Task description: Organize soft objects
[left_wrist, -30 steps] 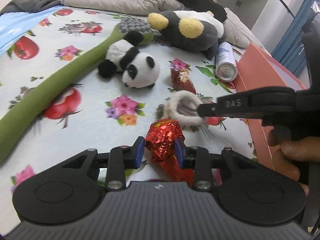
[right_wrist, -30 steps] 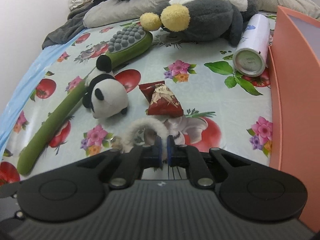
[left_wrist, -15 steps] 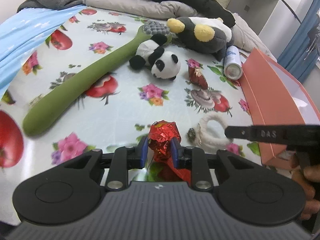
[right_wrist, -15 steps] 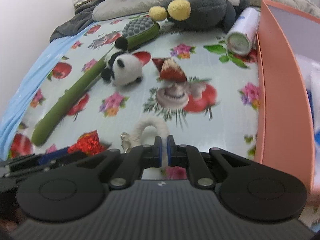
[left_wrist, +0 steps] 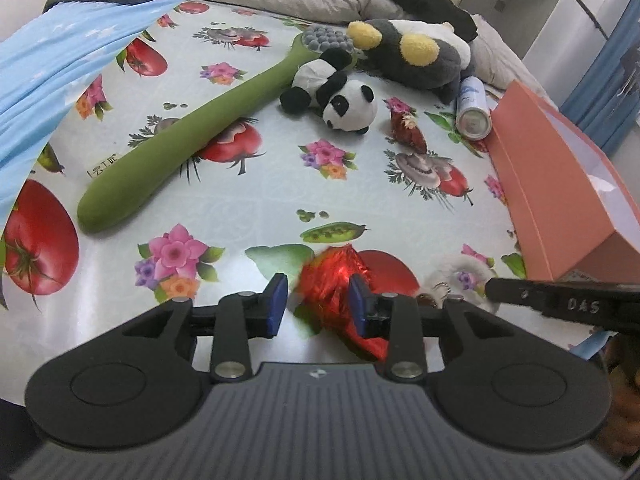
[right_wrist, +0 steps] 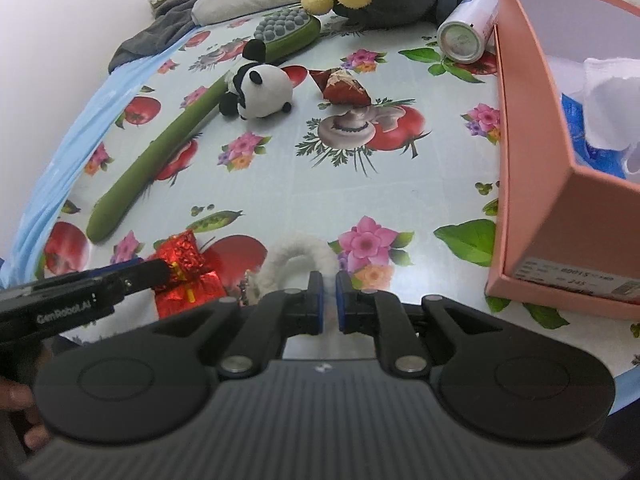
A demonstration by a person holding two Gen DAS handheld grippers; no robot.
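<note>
Half a second ago your left gripper was pinched on the red foil bundle; now its blue pads have spread, and the bundle touches only the right-hand pad with a clear gap on the other side. Both grippers have also drawn back toward the near edge of the bed, so the panda plush and the green long-handled brush sit farther off than they did. I read this as a release: the foil bundle is being set down near the front edge, though blur around it makes it hard to say whether it already rests on the printed sheet.

Your right gripper is pressed nearly together on the white fluffy ring, which arches just ahead of the pads, beside the foil bundle and left of the near corner of the orange box. That corner is close, so the box looks like the likely home for the ring.

Hard to make out: where the pads actually meet the ring is hidden behind the fingers, and a small metal clasp on it is too small to identify. The box's interior shows only white and blue material, cut off by the frame. The grey plush with yellow ears, the spray can and the small red snack packet lie toward the far side, well apart from both grippers.
</note>
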